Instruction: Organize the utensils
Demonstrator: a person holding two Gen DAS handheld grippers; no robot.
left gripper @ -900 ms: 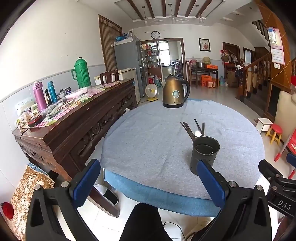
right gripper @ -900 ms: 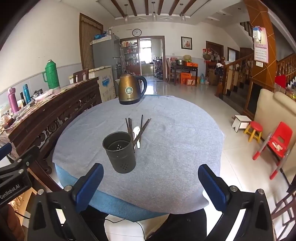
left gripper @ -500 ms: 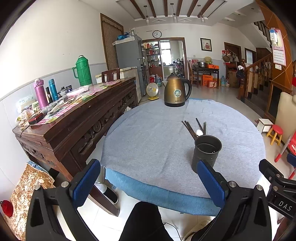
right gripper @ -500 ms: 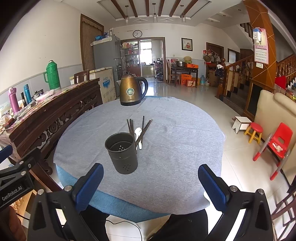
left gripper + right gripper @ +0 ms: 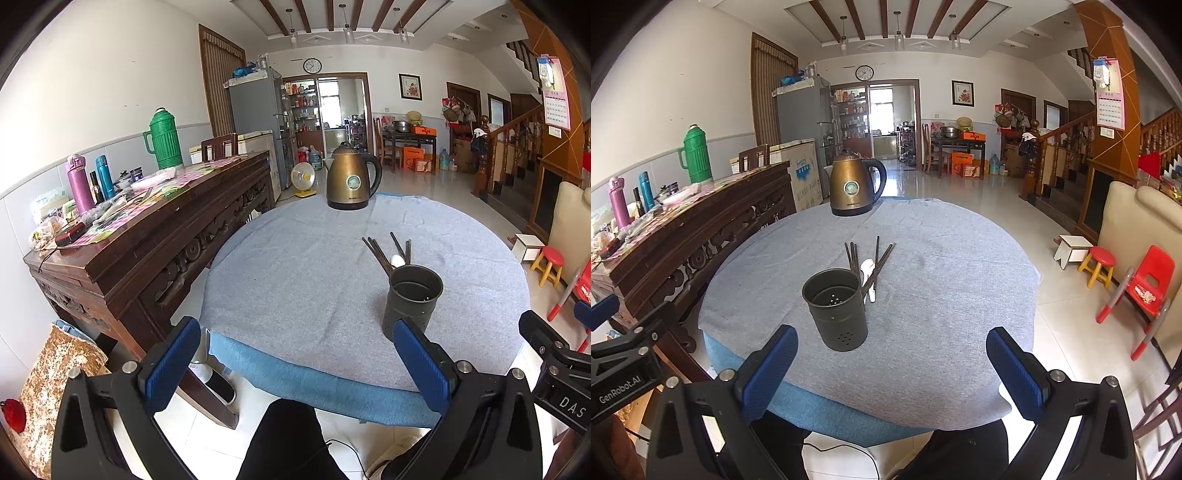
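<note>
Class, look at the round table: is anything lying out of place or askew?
Yes. The dark chopsticks and a white spoon lie loose and fanned at crossing angles on the grey cloth just behind the utensil holder, which stands upright and empty. Both the left gripper and the right gripper are open, holding nothing.

In front of me a round table [image 5: 960, 295] wears a grey-blue cloth [image 5: 295, 280] that drapes over its near edge. On the cloth a dark perforated utensil holder [image 5: 836, 308] stands upright near me. Just behind it lie several dark chopsticks [image 5: 877, 258] and a white spoon [image 5: 868, 273], overlapping. A bronze electric kettle [image 5: 854, 188] stands at the far edge.
</note>
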